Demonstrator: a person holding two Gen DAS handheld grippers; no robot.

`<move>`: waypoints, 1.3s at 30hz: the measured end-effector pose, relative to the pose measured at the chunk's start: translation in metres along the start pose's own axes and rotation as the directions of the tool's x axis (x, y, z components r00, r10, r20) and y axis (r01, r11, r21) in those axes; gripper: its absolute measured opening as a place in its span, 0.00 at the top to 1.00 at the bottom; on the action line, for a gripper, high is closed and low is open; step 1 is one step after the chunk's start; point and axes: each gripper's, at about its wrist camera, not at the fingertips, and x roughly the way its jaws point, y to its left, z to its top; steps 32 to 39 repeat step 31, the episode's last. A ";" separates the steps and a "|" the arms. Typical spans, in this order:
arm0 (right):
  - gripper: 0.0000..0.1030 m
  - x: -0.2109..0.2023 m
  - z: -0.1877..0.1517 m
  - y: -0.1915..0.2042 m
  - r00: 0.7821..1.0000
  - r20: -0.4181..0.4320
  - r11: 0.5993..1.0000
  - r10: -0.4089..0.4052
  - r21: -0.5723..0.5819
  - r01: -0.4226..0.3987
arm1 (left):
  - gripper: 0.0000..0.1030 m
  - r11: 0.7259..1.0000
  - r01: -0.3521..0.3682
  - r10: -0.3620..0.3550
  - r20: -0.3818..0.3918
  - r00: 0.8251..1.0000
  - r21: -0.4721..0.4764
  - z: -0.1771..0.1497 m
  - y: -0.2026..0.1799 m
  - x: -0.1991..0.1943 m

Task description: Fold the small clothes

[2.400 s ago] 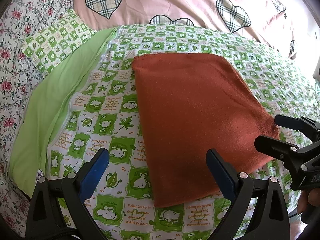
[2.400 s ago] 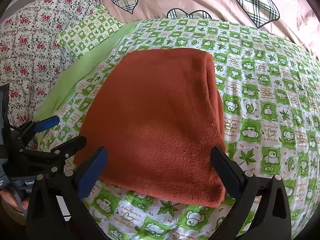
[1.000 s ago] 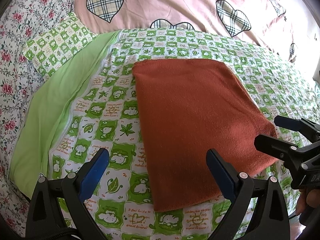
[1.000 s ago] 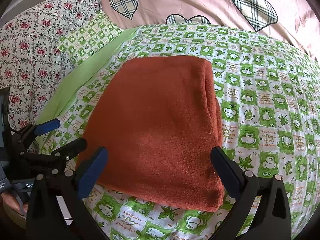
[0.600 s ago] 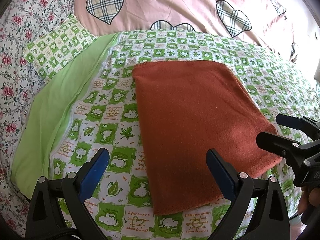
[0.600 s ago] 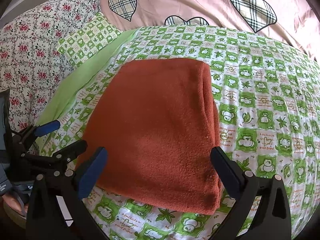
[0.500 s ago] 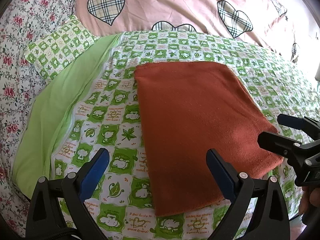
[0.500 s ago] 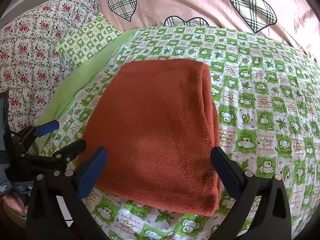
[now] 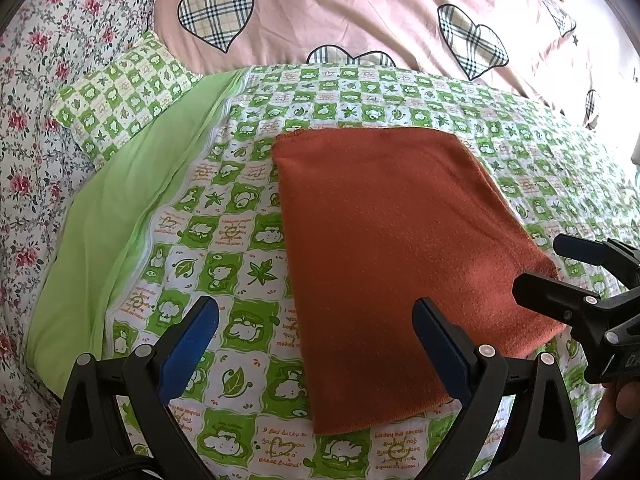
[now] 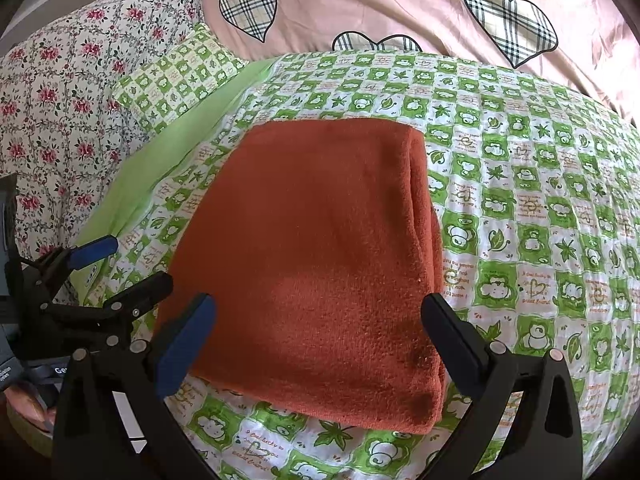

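Observation:
A rust-orange fleece cloth (image 9: pixel 392 248) lies folded into a flat rectangle on the green-checked bedspread (image 9: pixel 224 240); in the right wrist view the cloth (image 10: pixel 316 256) shows its stacked fold along the right side. My left gripper (image 9: pixel 316 332) hovers open over the cloth's near left edge, holding nothing. My right gripper (image 10: pixel 320 328) is open above the cloth's near edge, also empty. Each gripper shows in the other's view: the right gripper (image 9: pixel 560 264) at the cloth's near right corner, the left gripper (image 10: pixel 124 268) at its near left side.
A plain green sheet strip (image 9: pixel 116 216) runs along the left. A small checked pillow (image 9: pixel 124 96) and a floral quilt (image 9: pixel 28 128) lie at far left. A pink duvet with plaid hearts (image 9: pixel 360 16) fills the back. A hand (image 9: pixel 620 404) grips the right tool.
Both grippers have drawn back slightly from the cloth and stayed open. The cloth lies still in the same folded shape.

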 end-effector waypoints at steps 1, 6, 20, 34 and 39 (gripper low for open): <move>0.01 0.000 0.000 0.000 1.000 0.000 1.000 0.000 0.001 0.000 | 0.05 1.000 0.001 -0.001 -0.001 1.000 -0.002 0.000 0.000 0.000; 0.01 0.000 0.000 -0.002 1.000 0.000 1.000 -0.001 0.005 0.001 | 0.05 1.000 0.000 0.000 -0.001 1.000 -0.003 0.001 0.000 0.001; 0.01 0.003 0.002 -0.007 1.000 -0.001 1.000 0.000 0.009 0.000 | 0.06 1.000 -0.013 0.013 0.002 1.000 0.001 0.004 -0.002 0.005; 0.01 0.011 0.003 -0.017 1.000 -0.004 1.000 0.018 0.026 -0.017 | 0.06 0.998 -0.054 0.054 -0.006 0.999 -0.015 0.003 0.002 0.008; 0.01 0.011 0.003 -0.017 1.000 -0.004 1.000 0.018 0.026 -0.017 | 0.06 0.998 -0.054 0.054 -0.006 0.999 -0.015 0.003 0.002 0.008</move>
